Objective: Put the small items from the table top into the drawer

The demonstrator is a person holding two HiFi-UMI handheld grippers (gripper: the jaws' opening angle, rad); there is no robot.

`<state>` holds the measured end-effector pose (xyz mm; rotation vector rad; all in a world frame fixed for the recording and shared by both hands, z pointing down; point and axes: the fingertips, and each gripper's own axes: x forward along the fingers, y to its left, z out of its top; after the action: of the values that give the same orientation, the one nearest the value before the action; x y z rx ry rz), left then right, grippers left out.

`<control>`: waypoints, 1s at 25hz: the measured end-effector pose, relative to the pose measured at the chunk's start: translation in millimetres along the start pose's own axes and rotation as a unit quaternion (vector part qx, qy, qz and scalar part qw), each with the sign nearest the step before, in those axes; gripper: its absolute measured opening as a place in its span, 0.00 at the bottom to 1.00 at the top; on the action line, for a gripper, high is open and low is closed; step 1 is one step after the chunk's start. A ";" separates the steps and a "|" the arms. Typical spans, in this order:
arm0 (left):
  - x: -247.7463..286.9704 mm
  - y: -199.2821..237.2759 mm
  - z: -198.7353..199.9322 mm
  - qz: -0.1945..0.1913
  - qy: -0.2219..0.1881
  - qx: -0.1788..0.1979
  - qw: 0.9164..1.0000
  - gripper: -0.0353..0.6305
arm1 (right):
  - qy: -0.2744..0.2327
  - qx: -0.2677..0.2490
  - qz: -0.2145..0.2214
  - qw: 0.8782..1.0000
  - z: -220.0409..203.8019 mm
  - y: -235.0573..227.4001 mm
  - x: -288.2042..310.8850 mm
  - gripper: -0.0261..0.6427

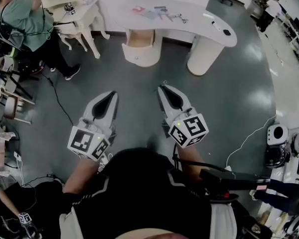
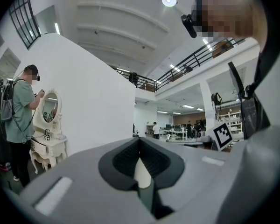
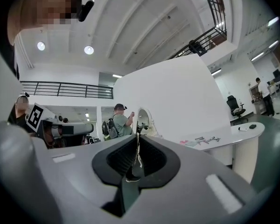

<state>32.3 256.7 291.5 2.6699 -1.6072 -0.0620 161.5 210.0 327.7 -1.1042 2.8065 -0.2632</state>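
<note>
small items (image 1: 159, 13) lying flat on white curved table (image 1: 204, 26), far side of grey floor (image 1: 139, 81), well apart from both grippers. drawer (image 1: 137, 57) in pedestal underneath, looks closed. left gripper (image 1: 111, 94) clenched, tips together, nothing between. right gripper (image 1: 165, 88) same deal, pinched tight, empty. both hovering over floor, pointed toward table. off to side: person in green shirt (image 1: 25, 19) standing at white vanity (image 1: 77, 11).
</note>
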 end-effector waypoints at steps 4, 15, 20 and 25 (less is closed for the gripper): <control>16.7 -7.4 0.2 0.013 -0.003 0.005 1.000 0.05 | -0.002 0.012 0.019 1.000 -3.2 -19.3 -0.6 0.07; 46.2 7.8 -15.1 0.018 0.020 -0.001 1.000 0.05 | 0.018 -0.003 0.047 0.999 -7.4 -41.3 34.4 0.07; 65.0 39.6 -11.7 0.017 0.006 -0.014 1.000 0.05 | 0.015 -0.005 0.030 0.999 -2.4 -50.8 57.3 0.07; 90.0 69.0 -0.8 0.006 -0.006 -0.006 1.000 0.05 | 0.018 -0.018 0.014 1.000 9.8 -61.0 81.8 0.07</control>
<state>13.4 144.9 293.2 2.6561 -1.6218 -0.0870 144.1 109.0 327.0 -1.0761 2.8671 -0.2316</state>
